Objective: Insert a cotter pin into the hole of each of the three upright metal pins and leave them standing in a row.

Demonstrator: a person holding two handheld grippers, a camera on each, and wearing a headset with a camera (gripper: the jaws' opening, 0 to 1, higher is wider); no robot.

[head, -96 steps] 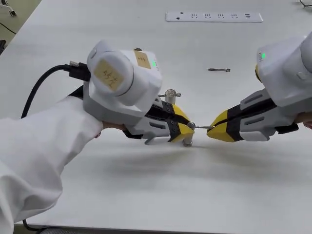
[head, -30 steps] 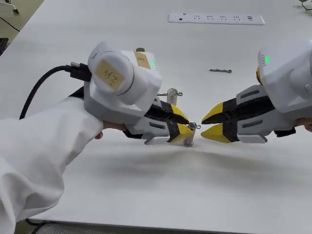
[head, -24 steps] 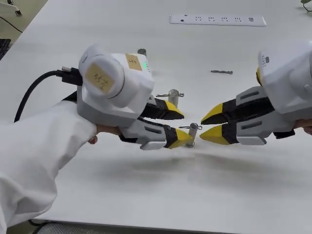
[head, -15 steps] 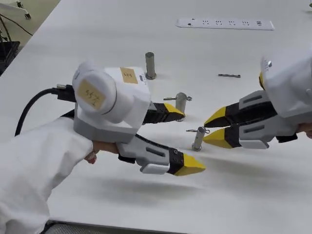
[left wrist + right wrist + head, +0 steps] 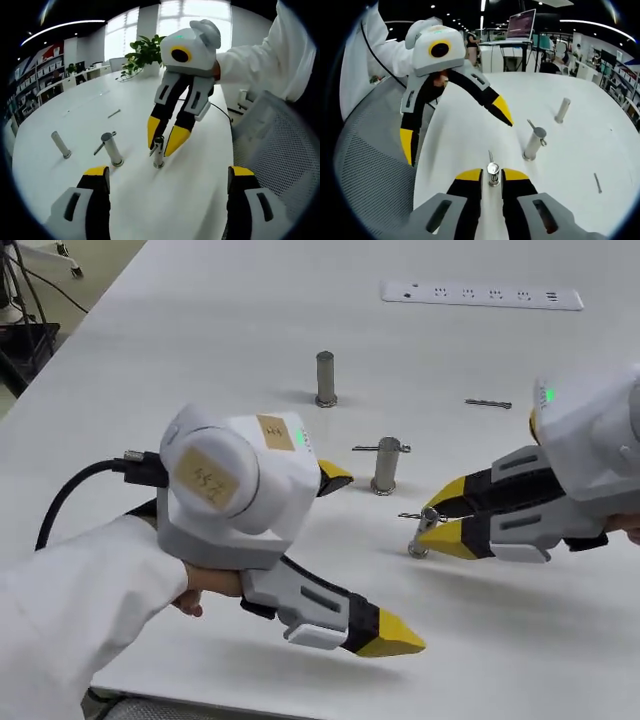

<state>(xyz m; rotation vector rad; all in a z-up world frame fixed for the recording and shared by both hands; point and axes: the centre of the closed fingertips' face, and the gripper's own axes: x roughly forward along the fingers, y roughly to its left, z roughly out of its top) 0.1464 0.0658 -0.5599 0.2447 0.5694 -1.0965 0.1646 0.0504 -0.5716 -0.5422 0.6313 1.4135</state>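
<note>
Three metal pins stand on the white table (image 5: 200, 330). The far pin (image 5: 325, 378) is bare. A cotter pin passes through the middle pin (image 5: 386, 465), and another through the near pin (image 5: 423, 537). My right gripper (image 5: 437, 523) has its jaws closed in on the near pin's top (image 5: 493, 172), one on each side. My left gripper (image 5: 368, 560) is wide open and holds nothing, back to the left of the near pin. In the left gripper view the near pin (image 5: 158, 152) stands between the right gripper's yellow tips.
A loose cotter pin (image 5: 488, 403) lies on the table beyond the right gripper. A white power strip (image 5: 480, 295) lies at the far edge. A black cable (image 5: 75, 495) trails from the left gripper over the near left table edge.
The right gripper let go of the cotter pin in the near pin, opened, then closed around that pin. The left gripper released the pin, opened wide and drew back. The head camera shifted.
</note>
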